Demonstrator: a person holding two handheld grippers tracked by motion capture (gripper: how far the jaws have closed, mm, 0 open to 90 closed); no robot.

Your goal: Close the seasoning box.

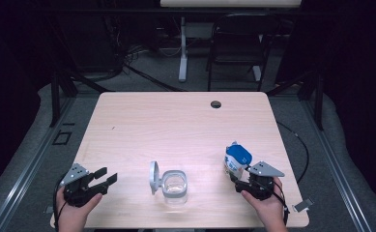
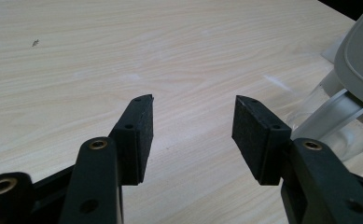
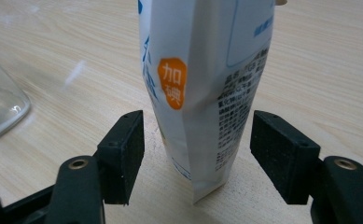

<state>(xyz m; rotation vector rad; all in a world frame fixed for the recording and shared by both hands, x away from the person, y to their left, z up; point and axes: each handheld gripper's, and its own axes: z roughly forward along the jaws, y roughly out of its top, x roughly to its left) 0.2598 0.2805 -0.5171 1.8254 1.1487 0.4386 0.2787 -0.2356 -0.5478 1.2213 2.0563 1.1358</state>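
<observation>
A white and blue bag [image 1: 236, 160] with printed text stands upright on the table's right side; in the right gripper view the bag [image 3: 207, 84] rises between the jaws. My right gripper [image 1: 241, 180] [image 3: 197, 156] is open, its pads on either side of the bag's base without touching. A clear glass jar [image 1: 175, 187] with its grey hinged lid [image 1: 153, 177] flipped open sits near the front middle. My left gripper [image 1: 107, 181] [image 2: 193, 133] is open over bare wood at the front left, with the jar's lid [image 2: 361, 60] off to its right.
The light wooden table [image 1: 176, 125] has a round cable hole [image 1: 216, 104] at the back. A dark chair [image 1: 236, 43] and a white stand leg [image 1: 182, 53] are on the floor beyond the table.
</observation>
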